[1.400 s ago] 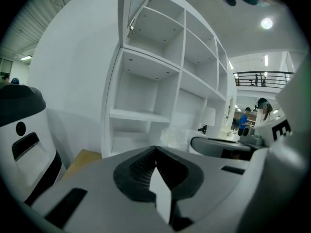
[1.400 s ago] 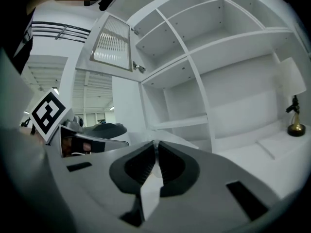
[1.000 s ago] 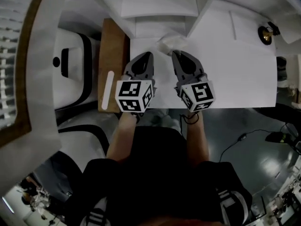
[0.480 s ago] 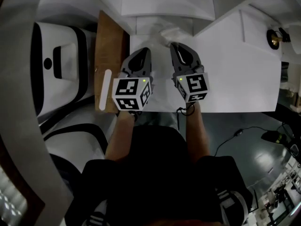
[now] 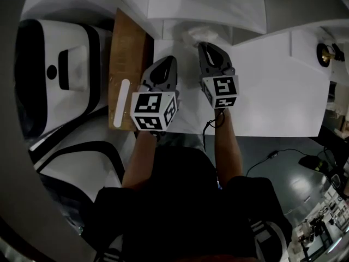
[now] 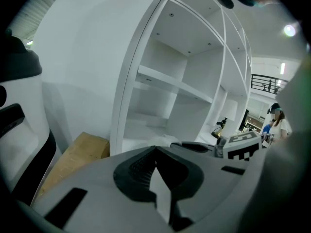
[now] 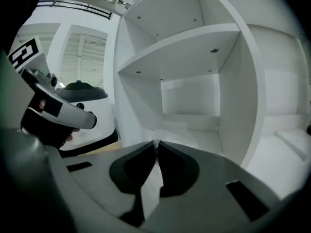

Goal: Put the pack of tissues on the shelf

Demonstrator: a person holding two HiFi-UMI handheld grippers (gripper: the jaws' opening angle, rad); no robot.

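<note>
Your right gripper (image 5: 201, 45) has edged toward the shelf (image 5: 202, 7), jaws pressed together, seemingly pinching the pack of tissues (image 5: 192, 36), while your left gripper (image 5: 171, 58) is closed and empty.

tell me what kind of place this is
Probably an indoor lab or test space rather than a home: a bare white shelf unit by a plain white table, a big white-and-black machine alongside, and a cable trailing over the dark floor.
</note>
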